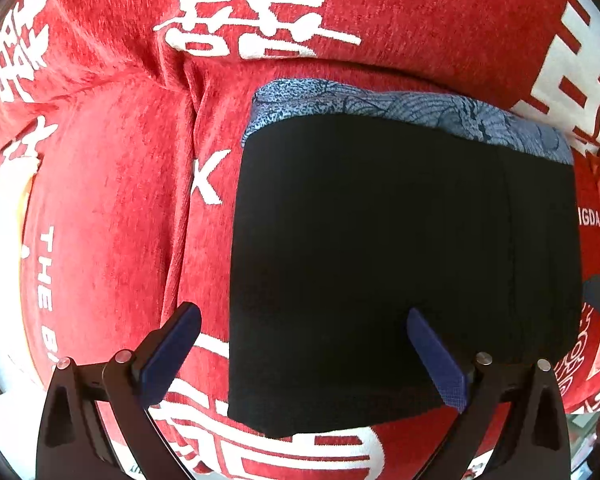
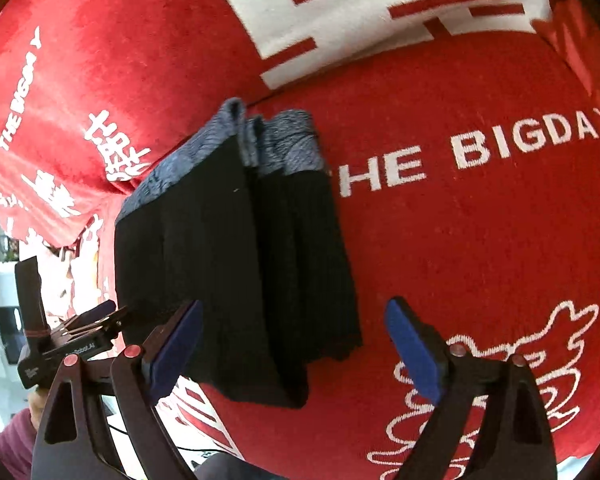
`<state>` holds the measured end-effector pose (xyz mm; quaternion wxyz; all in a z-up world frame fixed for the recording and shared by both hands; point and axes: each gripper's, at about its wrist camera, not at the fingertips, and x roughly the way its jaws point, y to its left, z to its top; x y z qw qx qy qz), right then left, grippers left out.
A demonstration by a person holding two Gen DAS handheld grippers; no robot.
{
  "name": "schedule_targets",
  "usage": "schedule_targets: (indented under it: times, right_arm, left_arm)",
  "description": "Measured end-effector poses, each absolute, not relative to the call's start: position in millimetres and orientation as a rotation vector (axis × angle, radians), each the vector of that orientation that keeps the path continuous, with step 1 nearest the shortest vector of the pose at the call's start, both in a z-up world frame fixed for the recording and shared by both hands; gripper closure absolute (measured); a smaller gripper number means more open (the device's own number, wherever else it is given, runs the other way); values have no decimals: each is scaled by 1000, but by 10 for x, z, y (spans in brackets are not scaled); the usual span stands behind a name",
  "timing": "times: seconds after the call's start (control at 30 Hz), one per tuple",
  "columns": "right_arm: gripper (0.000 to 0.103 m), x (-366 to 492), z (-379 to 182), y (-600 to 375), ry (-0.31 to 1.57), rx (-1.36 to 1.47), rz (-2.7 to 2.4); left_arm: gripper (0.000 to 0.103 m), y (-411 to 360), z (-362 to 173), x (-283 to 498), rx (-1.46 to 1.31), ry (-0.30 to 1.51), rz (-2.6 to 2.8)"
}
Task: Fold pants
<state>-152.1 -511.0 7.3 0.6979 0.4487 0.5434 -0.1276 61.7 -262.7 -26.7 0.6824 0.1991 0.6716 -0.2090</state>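
the left gripper hovers low over the near edge of the black pants, its blue-padded fingers spread wide and grasping nothing. the right gripper hangs at the bottom of its frame, fingers likewise wide apart and empty. the pants lie folded, patterned grey waistband at the far end, on a red cloth with white lettering.

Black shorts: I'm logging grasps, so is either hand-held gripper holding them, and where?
Nothing is held. Both the left hand-held gripper and right hand-held gripper are open above the folded black shorts.
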Motion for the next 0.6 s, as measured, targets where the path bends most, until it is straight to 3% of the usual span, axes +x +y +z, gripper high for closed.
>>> schedule_targets:
  times: [0.6]
  right_arm:
    - [10,-1245,-350,-5302,1238,1074,-134]
  left_arm:
    - [0,-2396,-367,1149,185,1559,-556]
